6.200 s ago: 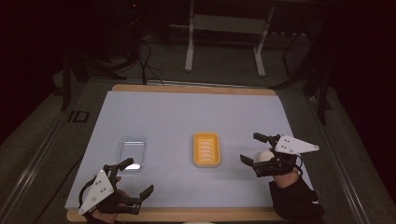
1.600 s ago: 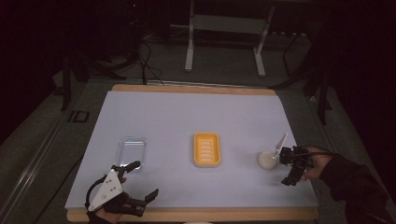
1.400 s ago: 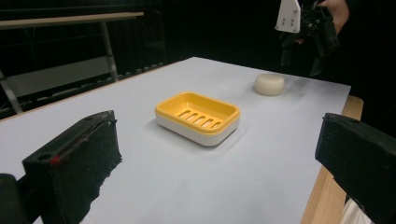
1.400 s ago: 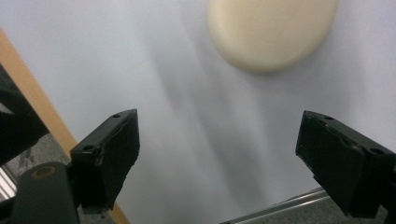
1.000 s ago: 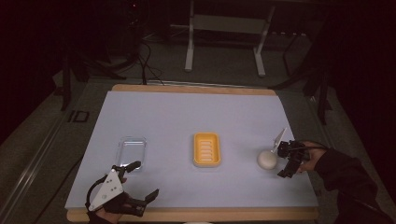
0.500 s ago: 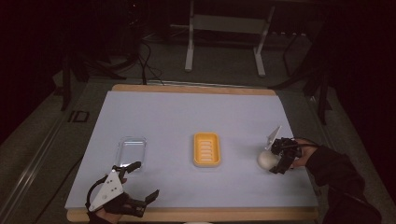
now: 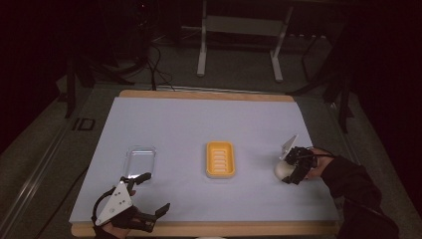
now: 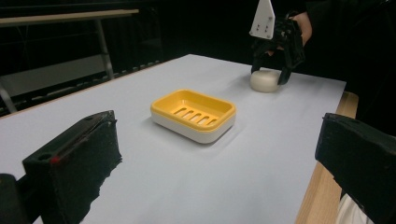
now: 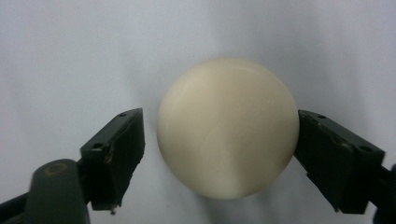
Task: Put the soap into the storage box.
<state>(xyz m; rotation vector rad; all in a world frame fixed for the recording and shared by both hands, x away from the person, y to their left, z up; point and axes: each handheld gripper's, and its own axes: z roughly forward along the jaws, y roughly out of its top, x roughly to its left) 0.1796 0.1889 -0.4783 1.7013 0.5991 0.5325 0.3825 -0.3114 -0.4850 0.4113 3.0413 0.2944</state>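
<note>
Two tools are over the surface (image 7: 199,119), and only one is working. Down at about seven o'clock the left tool (image 7: 157,191) hovers with its jaws spread wide and nothing between them. Just beyond it, toward twelve, lies a clear shallow tray (image 7: 140,160). At the centre sits the yellow soap dish (image 7: 219,159), empty, its slotted floor bare.

At three o'clock from the dish, well apart from it, the round cream soap (image 7: 282,170) rests on the surface. The right tool (image 7: 288,170) comes down over it with a jaw on either side. Its jaws have just been closing. In the right gripper view one pad looks to be against the soap (image 9: 228,128), while the other pad (image 9: 122,149) stands a sliver off, so I'd call it not yet gripped.

The risk, to my eye, is the shape: a smooth dome gives flat pads little to bite on. If the pads land off its widest line, the squeeze may squirt it out sideways or roll it toward the surface's edge. A lift begun before both pads bear would likely leave it behind or drop it short of the dish.
</note>
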